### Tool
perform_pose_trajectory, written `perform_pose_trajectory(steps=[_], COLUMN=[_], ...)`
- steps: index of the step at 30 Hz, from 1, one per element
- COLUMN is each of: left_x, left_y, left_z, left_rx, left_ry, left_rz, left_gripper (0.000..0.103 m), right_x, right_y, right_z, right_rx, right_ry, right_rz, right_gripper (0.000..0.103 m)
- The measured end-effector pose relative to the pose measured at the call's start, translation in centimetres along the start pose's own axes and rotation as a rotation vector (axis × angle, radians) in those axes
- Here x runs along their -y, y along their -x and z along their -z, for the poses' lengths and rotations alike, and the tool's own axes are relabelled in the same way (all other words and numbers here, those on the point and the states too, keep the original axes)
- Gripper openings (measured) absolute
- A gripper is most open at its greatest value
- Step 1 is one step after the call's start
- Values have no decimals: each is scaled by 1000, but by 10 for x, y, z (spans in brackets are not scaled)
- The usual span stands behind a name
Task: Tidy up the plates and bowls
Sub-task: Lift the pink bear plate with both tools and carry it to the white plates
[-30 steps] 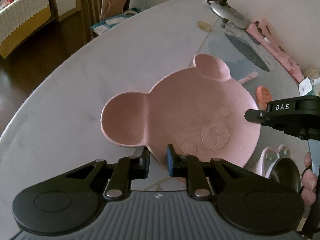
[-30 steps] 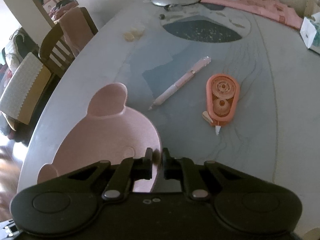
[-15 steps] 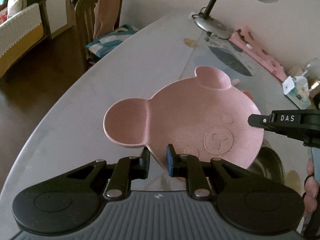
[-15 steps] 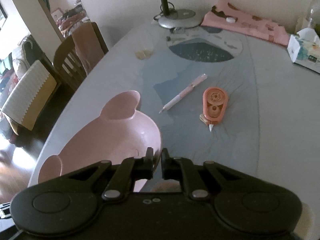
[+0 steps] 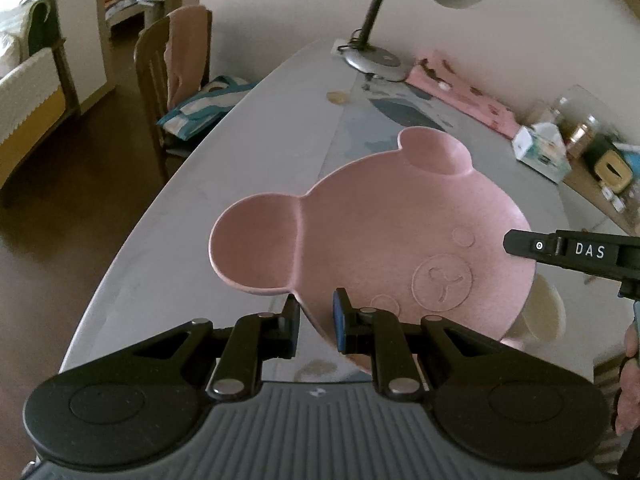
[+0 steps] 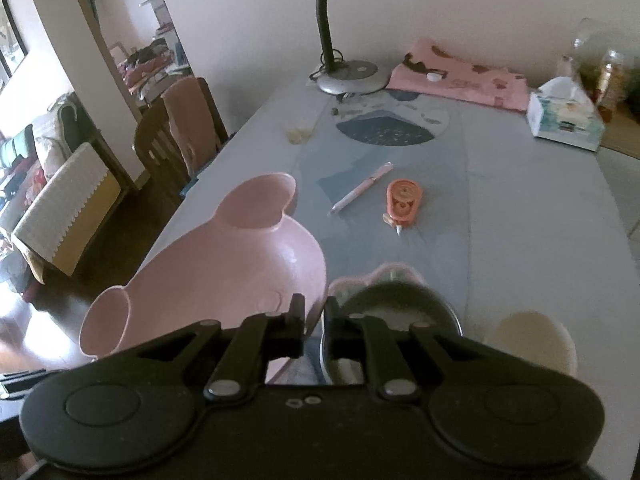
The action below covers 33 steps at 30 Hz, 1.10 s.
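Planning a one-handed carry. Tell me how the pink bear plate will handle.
The pink bear plate probably stays stiff: it keeps its shape though pinched only at the rim by the left gripper and right gripper. Likely light. Broad and edge-held, it may tilt.

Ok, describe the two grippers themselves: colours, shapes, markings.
Both look alike: a matte black body with two rounded lobes, each bearing a raised disc, and black linkage arms with silver pivot pins leading to short jaws. The left gripper has a ribbed grey centre panel and blue pads. The right gripper has a plain black centre; white "DAS" lettering marks its side. No cables or sleeves show.
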<state>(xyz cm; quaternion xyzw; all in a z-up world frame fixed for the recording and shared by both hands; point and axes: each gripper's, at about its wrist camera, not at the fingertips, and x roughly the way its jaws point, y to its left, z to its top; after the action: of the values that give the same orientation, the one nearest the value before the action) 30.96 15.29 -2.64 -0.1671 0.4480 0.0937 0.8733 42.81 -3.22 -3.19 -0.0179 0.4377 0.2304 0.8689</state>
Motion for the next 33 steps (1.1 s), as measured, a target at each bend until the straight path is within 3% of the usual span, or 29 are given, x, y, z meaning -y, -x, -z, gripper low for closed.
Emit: perform_pose_trajectory(steps=[19,33], left_x=[-39,-89], left_y=[90,109], left_z=[98,179], left_rx=[-24,-67], left_ry=[-129,-163], left_rz=[83,60], left_gripper=[16,16], right_x=[-38,-75], right_y=[101,104], right_z=[118,213], right_rx=[59,-16], right_ry=[-82,-101], right_rz=[22,6], right_gripper=[12,12])
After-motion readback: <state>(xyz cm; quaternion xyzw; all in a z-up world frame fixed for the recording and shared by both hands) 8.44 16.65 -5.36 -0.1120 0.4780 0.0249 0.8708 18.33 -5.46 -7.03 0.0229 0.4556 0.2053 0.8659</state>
